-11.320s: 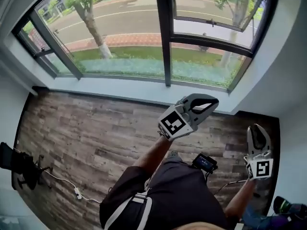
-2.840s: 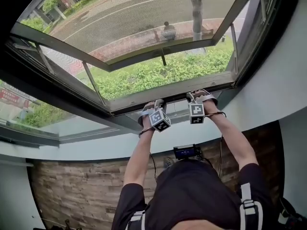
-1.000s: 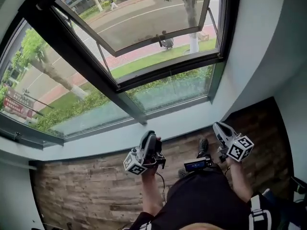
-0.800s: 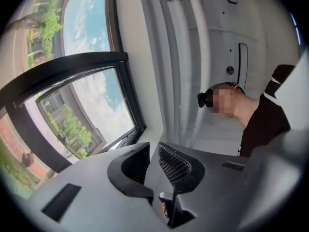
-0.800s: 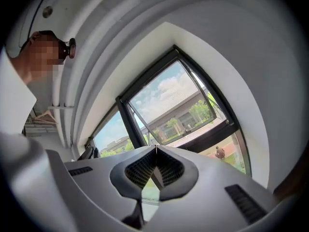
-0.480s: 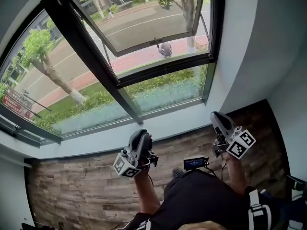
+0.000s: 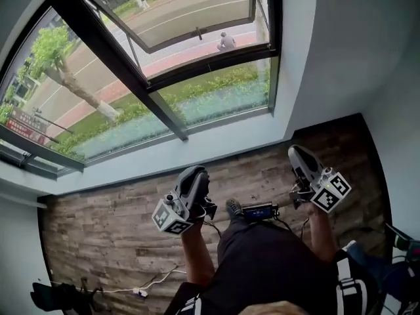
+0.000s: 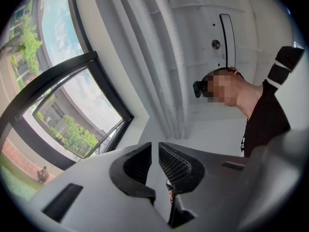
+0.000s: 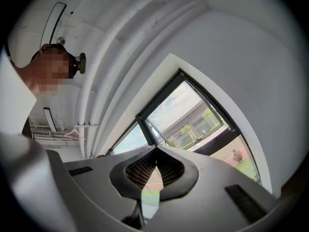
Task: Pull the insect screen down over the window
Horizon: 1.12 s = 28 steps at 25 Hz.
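The black-framed glass window (image 7: pixel 210 64) is running along the far edge of the wood-plank floor (image 7: pixel 118 195), ahead of and above both tongs; its insect screen is not showing clearly. The left tongs (image 7: pixel 195 173) are gaping slightly, empty; the right tongs (image 7: pixel 296 151) are sitting closed, empty, nearer the open sash (image 7: pixel 190 37).

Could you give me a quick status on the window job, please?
Left gripper jaws a slit apart, empty; right gripper shut, empty. Both low, clear of the window. Screen mesh not discernible. Nothing seen in the way.
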Motion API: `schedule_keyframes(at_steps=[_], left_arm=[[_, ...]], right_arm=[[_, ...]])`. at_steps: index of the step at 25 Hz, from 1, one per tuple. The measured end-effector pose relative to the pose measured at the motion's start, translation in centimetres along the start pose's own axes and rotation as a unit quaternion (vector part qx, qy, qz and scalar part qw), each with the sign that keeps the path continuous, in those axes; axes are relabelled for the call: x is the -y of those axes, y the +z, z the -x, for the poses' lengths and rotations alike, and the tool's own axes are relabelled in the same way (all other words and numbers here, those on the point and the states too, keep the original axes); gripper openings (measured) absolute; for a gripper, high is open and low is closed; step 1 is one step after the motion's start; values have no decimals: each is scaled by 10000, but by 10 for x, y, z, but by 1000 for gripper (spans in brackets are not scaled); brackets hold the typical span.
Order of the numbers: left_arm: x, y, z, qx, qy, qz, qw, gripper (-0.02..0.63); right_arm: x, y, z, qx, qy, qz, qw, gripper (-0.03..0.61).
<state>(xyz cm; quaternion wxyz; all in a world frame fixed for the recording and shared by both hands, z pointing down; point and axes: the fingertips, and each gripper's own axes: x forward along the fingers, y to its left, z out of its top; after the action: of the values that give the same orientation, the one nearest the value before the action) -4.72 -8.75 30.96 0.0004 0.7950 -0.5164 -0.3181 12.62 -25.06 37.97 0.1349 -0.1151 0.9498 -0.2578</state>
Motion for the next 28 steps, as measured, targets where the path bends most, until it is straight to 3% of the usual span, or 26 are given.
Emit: schedule_keyframes(at_steps=[2, 6, 11, 19, 23, 28], left_arm=[[23, 0, 6, -96, 154, -117, 9998, 51], [40, -8, -3, -185, 65, -481, 9986, 51], [40, -23, -3, -353, 178, -519, 9979, 51], [39, -21, -14, -424, -184, -545, 9974, 51], [30, -27, 6, -438, -109, -386, 9982, 51], [24, 12, 51, -322, -59, -423, 9986, 51]], right_arm=[[-15, 13, 16, 58, 171, 4, 9998, 9], [-18, 30, 13, 291, 592, 179, 9977, 9], [1, 10, 29, 309, 541, -207, 9978, 9], [1, 17, 32, 571, 413, -86, 9975, 9], [0, -5, 32, 480, 238, -161, 9984, 9], [-47, -32, 7, 361, 288, -113, 9989, 9]])
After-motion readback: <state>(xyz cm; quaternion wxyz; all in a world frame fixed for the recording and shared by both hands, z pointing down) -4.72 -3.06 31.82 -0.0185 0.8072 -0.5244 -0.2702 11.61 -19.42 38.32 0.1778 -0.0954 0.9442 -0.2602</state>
